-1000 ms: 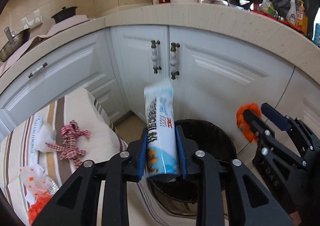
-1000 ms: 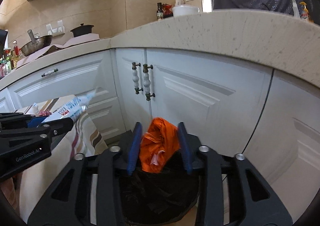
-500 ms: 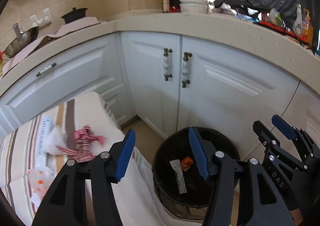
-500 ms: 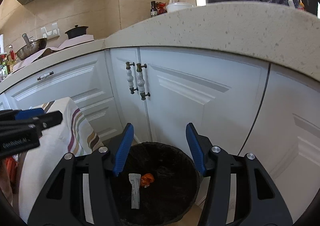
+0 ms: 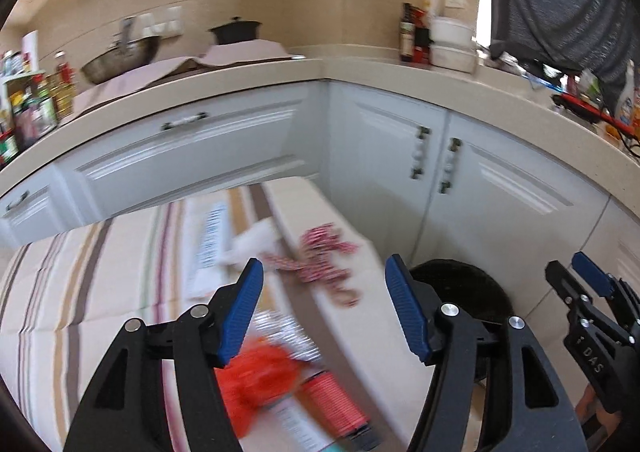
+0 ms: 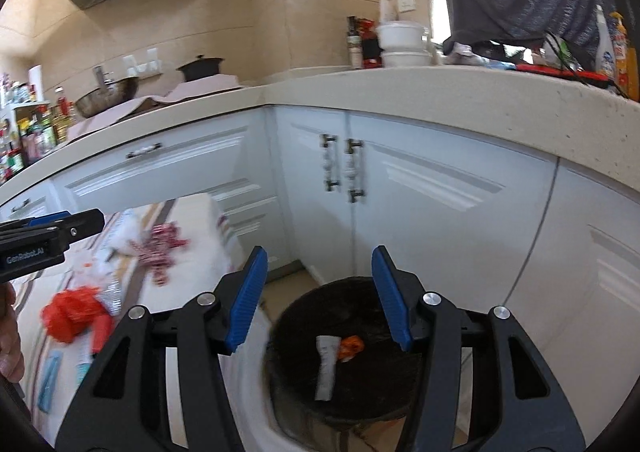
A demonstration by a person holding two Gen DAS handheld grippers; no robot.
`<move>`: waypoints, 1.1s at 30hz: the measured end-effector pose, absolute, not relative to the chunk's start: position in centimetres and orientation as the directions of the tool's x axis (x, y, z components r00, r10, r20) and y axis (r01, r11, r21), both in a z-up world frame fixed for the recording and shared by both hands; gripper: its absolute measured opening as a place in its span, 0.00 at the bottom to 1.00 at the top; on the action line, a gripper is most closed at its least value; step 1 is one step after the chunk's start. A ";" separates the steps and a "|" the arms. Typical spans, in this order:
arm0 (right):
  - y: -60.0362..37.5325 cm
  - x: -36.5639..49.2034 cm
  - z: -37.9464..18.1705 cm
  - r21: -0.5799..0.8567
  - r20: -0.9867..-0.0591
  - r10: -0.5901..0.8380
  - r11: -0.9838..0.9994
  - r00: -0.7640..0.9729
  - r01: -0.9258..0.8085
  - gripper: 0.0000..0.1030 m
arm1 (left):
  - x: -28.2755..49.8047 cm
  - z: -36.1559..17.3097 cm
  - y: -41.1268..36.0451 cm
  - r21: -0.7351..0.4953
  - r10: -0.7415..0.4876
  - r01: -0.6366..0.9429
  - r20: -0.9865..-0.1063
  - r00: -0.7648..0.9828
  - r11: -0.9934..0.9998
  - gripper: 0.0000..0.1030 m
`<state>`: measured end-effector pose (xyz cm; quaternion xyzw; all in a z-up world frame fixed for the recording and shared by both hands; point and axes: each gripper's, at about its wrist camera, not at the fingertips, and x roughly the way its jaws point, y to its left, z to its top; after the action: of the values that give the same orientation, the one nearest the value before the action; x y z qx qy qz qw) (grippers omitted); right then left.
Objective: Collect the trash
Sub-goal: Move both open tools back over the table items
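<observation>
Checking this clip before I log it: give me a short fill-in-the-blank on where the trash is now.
1. The white wrapper lies inside the black ____.
2. Beside it in the bin lies a small ____ scrap.
3. The right gripper holds ____.
4. The red-and-white checked ribbon lies on the ____ cloth.

Missing words: bin; orange; nothing; striped

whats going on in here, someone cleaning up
A person with a claw in each hand is collecting trash. Both the left claw and the right claw are open and empty; the left has just been opening. A white wrapper and an orange scrap lie in the black bin. More litter, including a red bag, waits on the striped cloth.
</observation>
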<state>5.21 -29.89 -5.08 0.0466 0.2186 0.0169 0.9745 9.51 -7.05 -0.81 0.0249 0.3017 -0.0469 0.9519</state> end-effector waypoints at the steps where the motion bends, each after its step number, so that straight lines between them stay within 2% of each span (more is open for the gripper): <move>1: -29.1 4.8 -4.9 0.097 -0.423 0.067 0.995 0.904 -0.028 0.51 | 9.0 -0.8 -6.2 0.019 -0.063 0.091 -0.576 0.815 0.996 0.61; 10: -23.1 2.0 -4.4 0.081 -0.426 0.170 0.985 0.888 -0.149 0.51 | 5.4 -1.3 0.3 0.018 0.039 -0.034 -0.572 0.819 0.999 0.62; 27: -14.8 -1.3 -6.9 0.061 -0.505 0.318 0.940 0.802 -0.335 0.51 | 1.3 -3.9 7.6 0.006 0.144 -0.176 -0.605 0.783 0.984 0.62; 30: -13.8 -1.7 -7.6 0.053 -0.522 0.332 0.932 0.786 -0.358 0.50 | 0.8 -4.3 8.4 0.005 0.156 -0.193 -0.609 0.777 0.981 0.62; 33: -13.2 -1.7 -8.0 0.041 -0.540 0.334 0.927 0.773 -0.372 0.40 | 0.4 -4.8 9.1 0.003 0.166 -0.208 -0.618 0.768 0.978 0.62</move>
<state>-1.73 -13.21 -8.00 -0.0341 0.2802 0.1877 0.9408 0.39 9.11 -4.78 -0.0326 0.3254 0.0994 0.9398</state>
